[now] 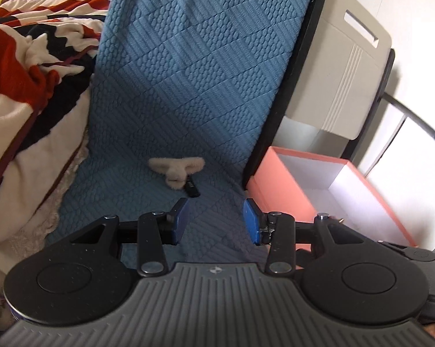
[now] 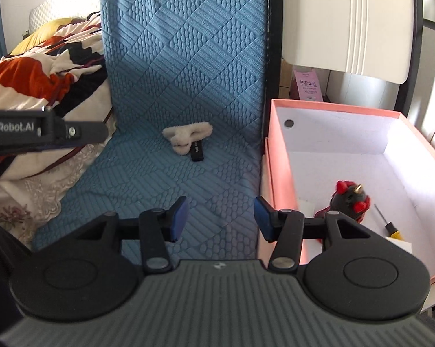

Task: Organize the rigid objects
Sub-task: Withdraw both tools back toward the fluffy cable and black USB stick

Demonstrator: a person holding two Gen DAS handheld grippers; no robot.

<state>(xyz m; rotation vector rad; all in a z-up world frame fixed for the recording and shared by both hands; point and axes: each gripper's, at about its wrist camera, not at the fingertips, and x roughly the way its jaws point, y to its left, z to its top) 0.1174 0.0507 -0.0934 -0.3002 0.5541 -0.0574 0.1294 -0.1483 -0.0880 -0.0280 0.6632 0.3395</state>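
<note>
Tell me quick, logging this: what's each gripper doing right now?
Left gripper: open, holding nothing.
Right gripper: open, holding nothing.

Home bedroom: quilted blue mattress point(image 1: 188, 86), rumpled blanket point(image 1: 29, 66).

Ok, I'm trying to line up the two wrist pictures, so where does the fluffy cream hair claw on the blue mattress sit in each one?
Left wrist view: the fluffy cream hair claw lies just left of centre, ahead of the open jaws, on the blue mattress.
Right wrist view: it lies near centre, ahead of that gripper's open jaws.
Shared landmark: the small black stick touching the claw's near side; the pink box stands right of both.
</note>
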